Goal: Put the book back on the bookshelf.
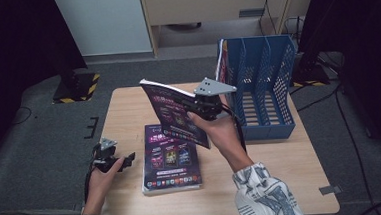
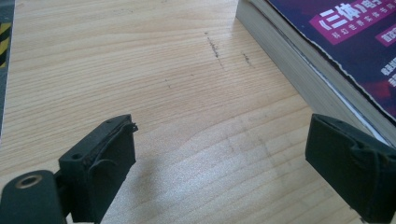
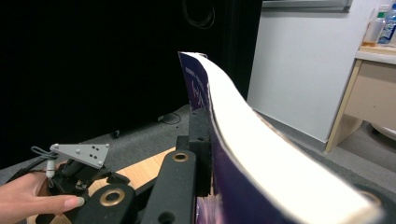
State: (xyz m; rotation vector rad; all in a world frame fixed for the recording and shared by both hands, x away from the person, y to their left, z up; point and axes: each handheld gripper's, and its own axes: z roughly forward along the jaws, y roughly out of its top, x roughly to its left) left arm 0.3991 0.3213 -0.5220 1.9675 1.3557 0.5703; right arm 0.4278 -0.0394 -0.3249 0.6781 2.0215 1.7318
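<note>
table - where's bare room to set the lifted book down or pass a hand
Bare table lies left of the flat book and by the left gripper, plus the near right corner in front of the blue file rack. It is crowded mid-table, where the right gripper holds the lifted book.

Light wooden counter (image 1: 283, 182) on grey carpet floor (image 1: 40, 146). Beyond the far edge, a white panel (image 1: 103, 22) beside pale wood furniture (image 1: 212, 6) with cables hanging below. Black curtains (image 1: 14, 43) darkening both sides. Off the far left corner, a black stand base with yellow-black hazard stripes (image 1: 77, 88). Cables trailing over the floor past the right edge. Even overhead light.
</note>
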